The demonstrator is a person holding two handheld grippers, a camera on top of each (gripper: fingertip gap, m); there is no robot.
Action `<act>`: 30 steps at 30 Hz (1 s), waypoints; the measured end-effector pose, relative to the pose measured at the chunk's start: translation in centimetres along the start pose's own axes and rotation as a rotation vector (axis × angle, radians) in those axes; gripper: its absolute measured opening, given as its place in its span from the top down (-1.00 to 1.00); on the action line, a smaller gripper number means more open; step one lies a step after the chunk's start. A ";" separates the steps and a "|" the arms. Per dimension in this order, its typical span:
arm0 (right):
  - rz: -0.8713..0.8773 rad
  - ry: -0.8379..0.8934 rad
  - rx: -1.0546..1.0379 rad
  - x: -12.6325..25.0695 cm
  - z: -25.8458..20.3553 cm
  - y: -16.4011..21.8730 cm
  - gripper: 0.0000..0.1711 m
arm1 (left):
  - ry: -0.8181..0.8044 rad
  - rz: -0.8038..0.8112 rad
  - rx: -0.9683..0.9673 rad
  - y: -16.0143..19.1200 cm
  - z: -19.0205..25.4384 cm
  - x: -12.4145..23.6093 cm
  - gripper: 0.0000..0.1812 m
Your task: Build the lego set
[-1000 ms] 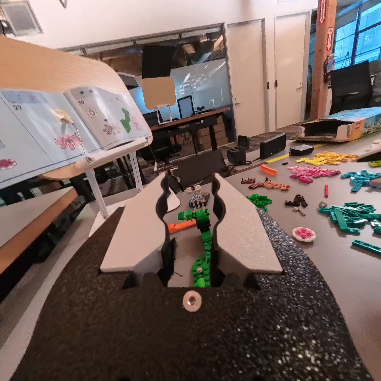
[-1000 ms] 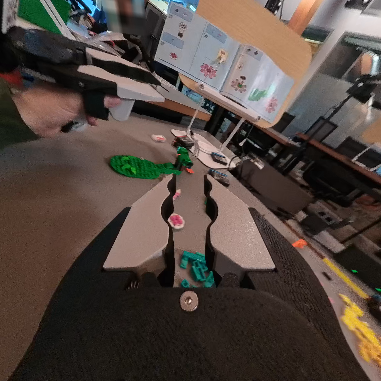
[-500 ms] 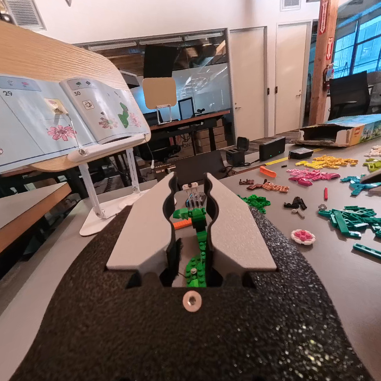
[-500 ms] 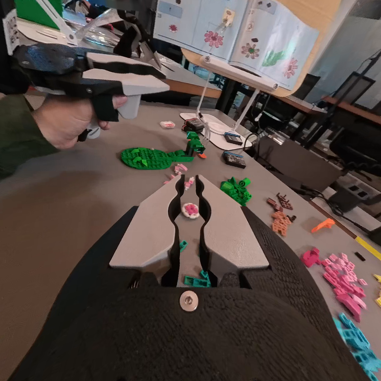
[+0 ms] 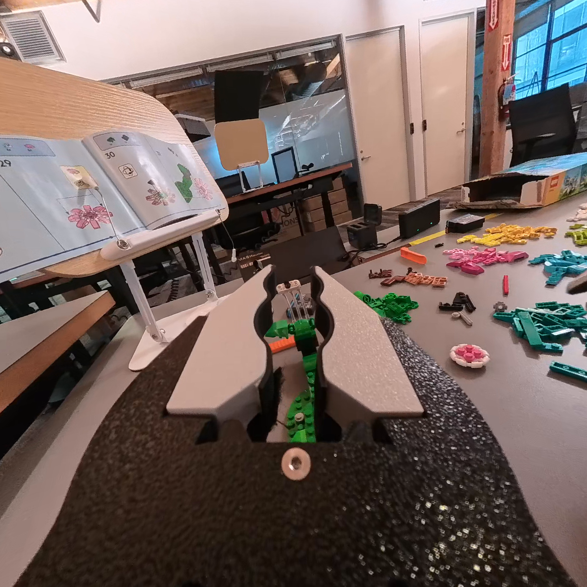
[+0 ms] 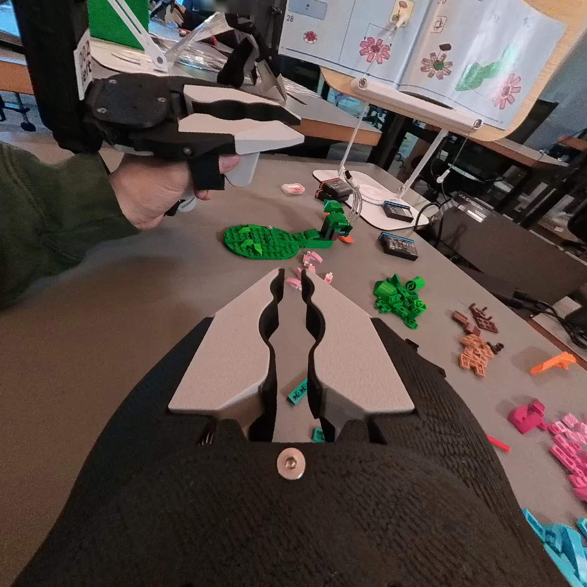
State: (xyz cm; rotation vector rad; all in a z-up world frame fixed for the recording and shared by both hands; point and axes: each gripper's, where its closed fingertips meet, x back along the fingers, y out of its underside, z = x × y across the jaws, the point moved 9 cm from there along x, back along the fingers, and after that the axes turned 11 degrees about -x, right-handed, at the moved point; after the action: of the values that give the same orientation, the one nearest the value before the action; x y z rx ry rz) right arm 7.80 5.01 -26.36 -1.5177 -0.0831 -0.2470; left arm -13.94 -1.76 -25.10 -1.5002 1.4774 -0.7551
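Upper left of left wrist view: open instruction booklet (image 5: 104, 193) on a wooden stand, printed numbers and flower drawings legible. Centre: left gripper (image 5: 293, 282) with jaws apart, clamped on nothing, above the green leaf-shaped lego build (image 5: 303, 403); long axis running away up the frame, mostly hidden behind the fingers. Right: pink-and-white round flower piece (image 5: 469, 355); torn cardboard box (image 5: 524, 190) with a brand logo, cut off.

Right wrist view: same build (image 6: 273, 241) above centre, stem pointing right. Right gripper (image 6: 293, 275) slightly apart, empty.

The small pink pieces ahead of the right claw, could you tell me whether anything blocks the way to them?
Nothing visible does: the right claw is open, with only bare table before the pink pieces.
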 end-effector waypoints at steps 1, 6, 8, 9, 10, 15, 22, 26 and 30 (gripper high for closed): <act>-0.001 0.003 -0.008 0.0 0.1 0.0 0.89 | -0.002 -0.001 -0.004 0.0 0.0 0.0 0.80; 0.000 0.014 -0.018 0.1 0.4 0.1 0.89 | -0.010 -0.003 -0.001 0.0 -0.1 0.0 0.81; -0.002 0.013 -0.017 0.1 0.4 0.1 0.89 | -0.013 0.001 0.002 0.0 -0.2 0.1 0.81; -0.003 0.014 -0.016 0.1 0.3 0.1 0.89 | -0.015 0.002 0.002 0.0 -0.2 0.1 0.81; -0.004 0.015 -0.013 0.1 0.3 0.1 0.89 | -0.016 0.002 0.004 0.0 -0.2 0.1 0.81; 0.000 0.016 -0.009 0.1 0.3 0.1 0.90 | -0.016 0.002 0.007 0.0 -0.2 0.1 0.81; -0.002 0.021 0.004 0.1 0.3 0.1 0.90 | -0.018 0.002 -0.001 0.0 -0.2 0.1 0.82; 0.001 0.023 0.013 0.1 0.2 0.0 0.90 | -0.014 -0.001 -0.004 0.0 -0.1 0.0 0.81; 0.000 0.024 0.017 0.1 0.1 0.0 0.90 | -0.016 0.002 -0.008 -0.1 -0.1 0.1 0.82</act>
State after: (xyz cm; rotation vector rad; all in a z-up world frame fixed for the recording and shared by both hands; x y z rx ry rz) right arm 7.95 5.13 -26.32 -1.4971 -0.0657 -0.2635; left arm -14.01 -1.87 -24.95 -1.5075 1.4717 -0.7348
